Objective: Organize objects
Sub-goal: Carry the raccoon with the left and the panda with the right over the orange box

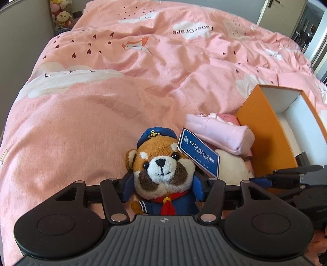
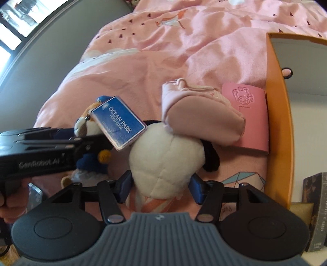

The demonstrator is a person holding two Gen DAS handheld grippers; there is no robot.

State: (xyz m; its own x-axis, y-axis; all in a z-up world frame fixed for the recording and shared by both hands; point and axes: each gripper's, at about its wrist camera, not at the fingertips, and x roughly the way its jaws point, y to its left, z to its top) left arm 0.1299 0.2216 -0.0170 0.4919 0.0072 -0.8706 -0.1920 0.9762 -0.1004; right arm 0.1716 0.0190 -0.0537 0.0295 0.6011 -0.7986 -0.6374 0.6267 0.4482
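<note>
A red panda plush in a blue sailor suit (image 1: 161,169) with a blue Ocean Park tag (image 1: 198,152) sits between the fingers of my left gripper (image 1: 162,184), which is shut on it. A white round plush with black ears (image 2: 163,159) sits between the fingers of my right gripper (image 2: 160,187), which is shut on its sides. A pale pink pouch (image 2: 202,114) lies on top of the white plush. A pink card holder (image 2: 248,114) leans against the orange box (image 2: 278,122). The panda (image 2: 85,124) and left gripper body show at left in the right wrist view.
Everything lies on a bed with a pink printed duvet (image 1: 122,92). The open orange box (image 1: 263,131) with a white inside stands at the right and holds a dark box (image 2: 318,210). Stuffed toys (image 1: 61,16) sit at the bed's far corner.
</note>
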